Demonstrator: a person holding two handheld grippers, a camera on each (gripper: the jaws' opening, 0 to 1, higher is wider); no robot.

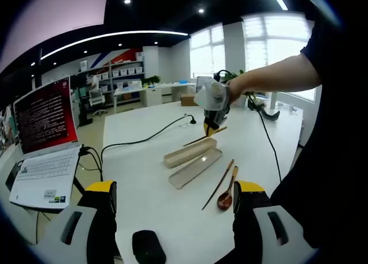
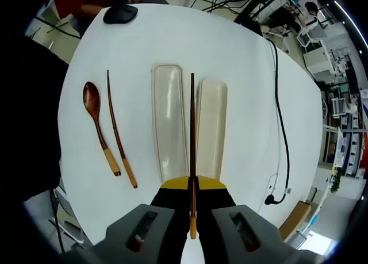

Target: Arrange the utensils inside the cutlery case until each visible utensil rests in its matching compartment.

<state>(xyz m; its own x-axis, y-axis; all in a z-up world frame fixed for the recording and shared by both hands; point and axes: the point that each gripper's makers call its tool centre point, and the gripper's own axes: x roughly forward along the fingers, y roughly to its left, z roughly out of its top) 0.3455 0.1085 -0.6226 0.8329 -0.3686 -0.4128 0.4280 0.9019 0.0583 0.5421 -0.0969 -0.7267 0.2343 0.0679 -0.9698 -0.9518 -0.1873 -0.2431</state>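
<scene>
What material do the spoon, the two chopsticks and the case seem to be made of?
The spoon looks like dark, glossy lacquered wood with a paler handle end. The chopstick on the table and the chopstick held by the right gripper show the same dark brown with light tips, probably wood too. The case tray and its lid look like smooth beige plastic, slightly translucent; this is uncertain.

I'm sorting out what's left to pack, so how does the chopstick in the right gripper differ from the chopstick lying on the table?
The held chopstick is clamped in the right gripper, raised over the two case halves. The loose chopstick lies on the table beside the spoon, and looks slightly curved. Both are dark wood with lighter ends.
</scene>
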